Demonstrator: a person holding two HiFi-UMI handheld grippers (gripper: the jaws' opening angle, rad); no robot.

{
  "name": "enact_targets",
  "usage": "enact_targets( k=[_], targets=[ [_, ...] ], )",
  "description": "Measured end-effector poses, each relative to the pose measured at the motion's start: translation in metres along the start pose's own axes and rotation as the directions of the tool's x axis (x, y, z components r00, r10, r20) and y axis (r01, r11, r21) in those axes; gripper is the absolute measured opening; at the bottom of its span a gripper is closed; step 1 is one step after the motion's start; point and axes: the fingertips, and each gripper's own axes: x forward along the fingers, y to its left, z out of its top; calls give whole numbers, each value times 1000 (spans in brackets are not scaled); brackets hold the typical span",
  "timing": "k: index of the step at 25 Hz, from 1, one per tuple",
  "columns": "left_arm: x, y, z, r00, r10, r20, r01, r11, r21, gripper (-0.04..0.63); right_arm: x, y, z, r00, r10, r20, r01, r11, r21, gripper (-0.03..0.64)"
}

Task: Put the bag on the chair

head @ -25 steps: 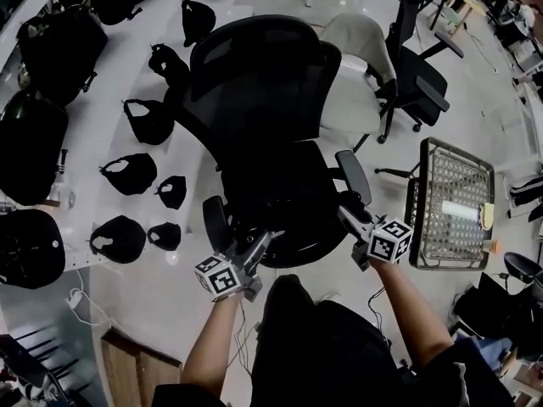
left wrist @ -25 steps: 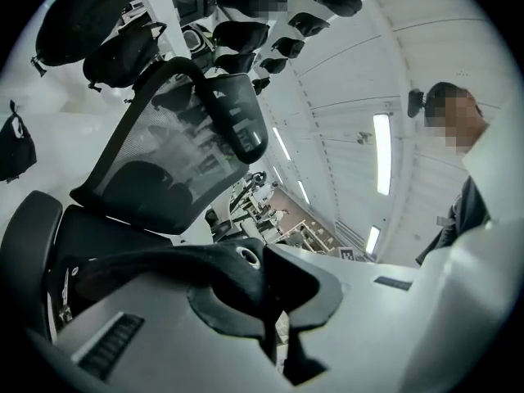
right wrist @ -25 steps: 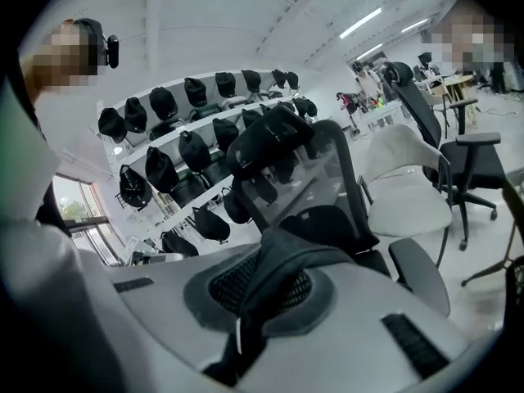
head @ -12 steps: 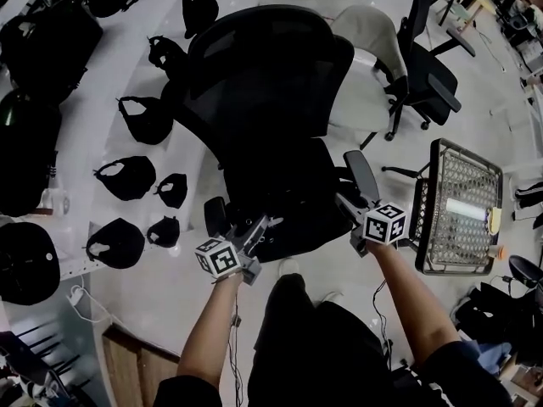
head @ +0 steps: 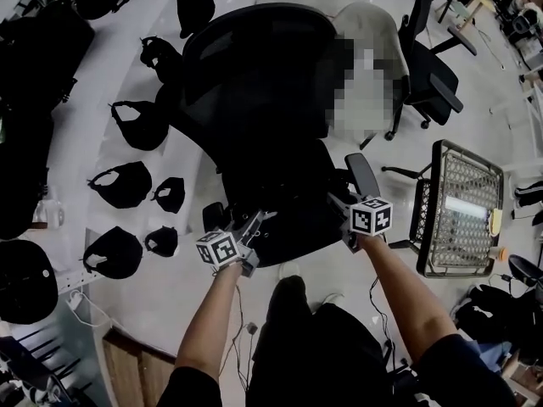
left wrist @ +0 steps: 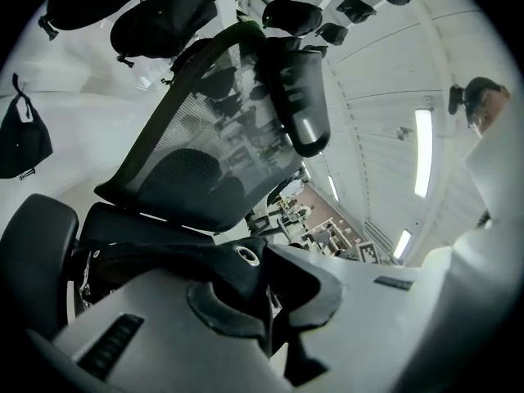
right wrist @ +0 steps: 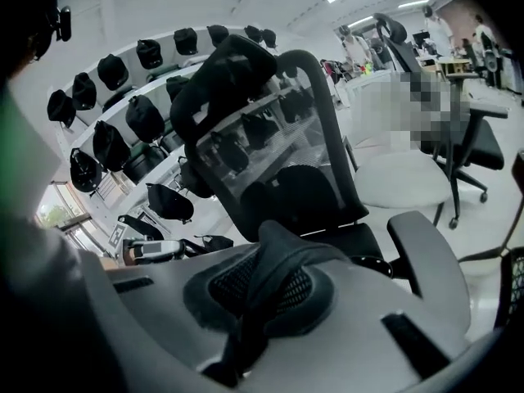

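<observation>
**Left gripper** (head: 264,220): jaws closed on a black fabric edge of the bag (left wrist: 214,262), just beside a metal eyelet (left wrist: 247,255).

**Right gripper** (head: 333,202): jaws clamped on a fold of the same bag, black cloth with mesh lining.

**Bag:** black, slung between both grippers at the front of the chair (head: 254,83). Its long axis runs side to side across the chair. Its outline merges with the dark chair, so contact cannot be told.

**Chair:** black, mesh back upright, armrest (head: 363,175) just beside the right gripper.

**Beyond, left:** black bags (head: 127,185) on white shelves (head: 97,142).

**Beyond, right:** wire basket (head: 462,206).
</observation>
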Motion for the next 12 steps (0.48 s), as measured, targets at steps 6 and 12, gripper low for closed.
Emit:
enact_targets(
  k=[6, 12],
  targets=[
    [5, 30, -10, 998, 53, -28, -53, 999, 4, 25, 24, -12, -20, 996, -49, -73, 48, 999, -6, 11],
    [4, 44, -21, 998, 52, -42, -50, 998, 39, 25, 32, -24, -37, 993, -75, -88, 70, 996, -62, 11]
  ],
)
